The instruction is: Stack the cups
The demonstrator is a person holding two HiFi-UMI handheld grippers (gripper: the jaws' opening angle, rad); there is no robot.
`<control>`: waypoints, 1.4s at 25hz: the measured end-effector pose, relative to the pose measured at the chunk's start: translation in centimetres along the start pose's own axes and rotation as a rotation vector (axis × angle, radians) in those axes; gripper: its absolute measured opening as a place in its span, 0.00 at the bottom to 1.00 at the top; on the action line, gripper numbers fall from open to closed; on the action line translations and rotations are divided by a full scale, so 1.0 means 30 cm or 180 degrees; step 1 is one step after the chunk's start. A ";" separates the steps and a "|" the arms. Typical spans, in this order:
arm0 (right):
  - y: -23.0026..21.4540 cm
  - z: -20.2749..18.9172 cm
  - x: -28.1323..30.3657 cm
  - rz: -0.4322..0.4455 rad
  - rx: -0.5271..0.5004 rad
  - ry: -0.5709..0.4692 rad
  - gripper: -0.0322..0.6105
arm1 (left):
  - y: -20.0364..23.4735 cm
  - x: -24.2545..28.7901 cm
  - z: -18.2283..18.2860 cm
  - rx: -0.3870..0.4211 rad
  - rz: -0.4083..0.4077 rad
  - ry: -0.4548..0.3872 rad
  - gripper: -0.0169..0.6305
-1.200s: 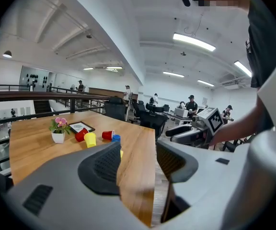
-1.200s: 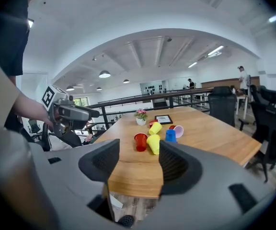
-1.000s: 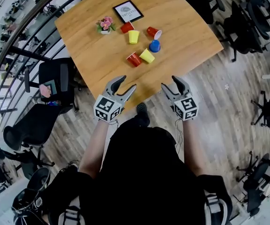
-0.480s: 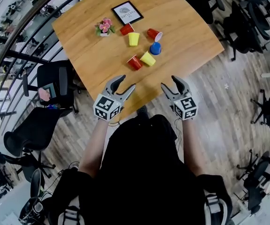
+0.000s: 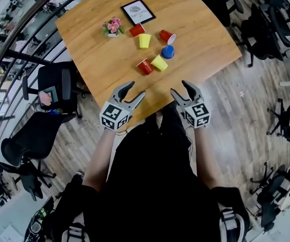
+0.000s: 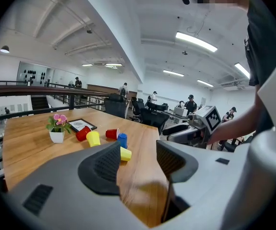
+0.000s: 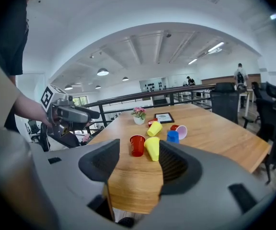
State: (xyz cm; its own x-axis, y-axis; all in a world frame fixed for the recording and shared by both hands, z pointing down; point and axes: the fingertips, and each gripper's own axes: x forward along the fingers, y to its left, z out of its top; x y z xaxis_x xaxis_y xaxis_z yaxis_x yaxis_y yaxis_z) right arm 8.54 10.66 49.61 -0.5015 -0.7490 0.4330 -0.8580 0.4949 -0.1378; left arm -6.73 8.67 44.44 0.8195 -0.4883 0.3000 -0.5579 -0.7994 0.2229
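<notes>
Jaws spread wide on left gripper [image 5: 136, 88] and right gripper [image 5: 180, 87] alike, both empty, poised at the near edge of the wooden table [image 5: 94, 59]. Only bare wood between tongs and cups. Well ahead, six cups loosely scattered, none stacked: three red, two yellow, one blue. Closest, upright red cup [image 7: 137, 145] just beside upturned yellow cup [image 7: 152, 148]. Behind them, blue cup [image 7: 172, 136], tipped yellow cup [image 7: 154, 128] and red cup on its side [image 7: 179, 130]. Farthest red cup [image 5: 137, 30] mostly hidden in the right gripper view. Nearest red one lost behind a jaw in the left gripper view. Beyond, one flower pot [image 5: 113, 27] and one framed picture [image 5: 138, 12].
</notes>
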 end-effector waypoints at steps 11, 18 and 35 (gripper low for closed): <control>-0.076 -0.033 0.103 0.0240 -0.0003 0.0184 0.47 | 0.016 0.074 -0.039 -0.0147 0.0145 0.0136 0.40; -0.111 -0.128 0.192 0.0445 0.0062 0.0383 0.47 | 0.027 0.140 -0.073 -0.0260 0.0264 0.0207 0.40; -0.191 -0.287 0.498 0.0584 -0.0193 0.0825 0.50 | 0.109 0.247 -0.186 -0.0512 0.0499 0.0357 0.40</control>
State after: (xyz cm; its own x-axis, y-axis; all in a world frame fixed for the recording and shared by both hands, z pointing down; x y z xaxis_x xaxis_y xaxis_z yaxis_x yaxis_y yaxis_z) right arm 6.93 0.43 64.55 -0.5955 -0.5115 0.6195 -0.7438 0.6424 -0.1845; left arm -3.20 4.39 52.57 0.7067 -0.5528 0.4415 -0.6980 -0.6467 0.3075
